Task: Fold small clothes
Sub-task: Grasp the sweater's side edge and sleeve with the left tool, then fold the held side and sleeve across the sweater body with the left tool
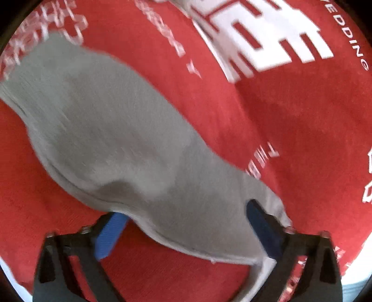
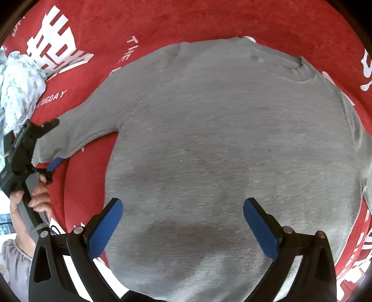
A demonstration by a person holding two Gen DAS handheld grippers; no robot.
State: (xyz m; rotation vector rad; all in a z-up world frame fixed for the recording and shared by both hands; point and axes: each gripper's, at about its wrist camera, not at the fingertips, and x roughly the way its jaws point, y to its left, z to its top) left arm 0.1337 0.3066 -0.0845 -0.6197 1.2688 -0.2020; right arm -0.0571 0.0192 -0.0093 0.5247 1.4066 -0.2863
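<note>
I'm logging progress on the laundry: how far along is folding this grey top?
Done: the grey top lies spread flat on the red cloth. In hand: the left tool, jaws open, straddles its sleeve end. Left: every fold, and the crumpled floral garment.

The left wrist view looks steeply down, close over the sleeve of a grey knitted jumper (image 1: 121, 130) on a red cloth with white lettering (image 1: 290, 130). The right wrist view looks almost straight down, close above the jumper's body (image 2: 227, 139). Both views share sleeve and cloth.
</note>
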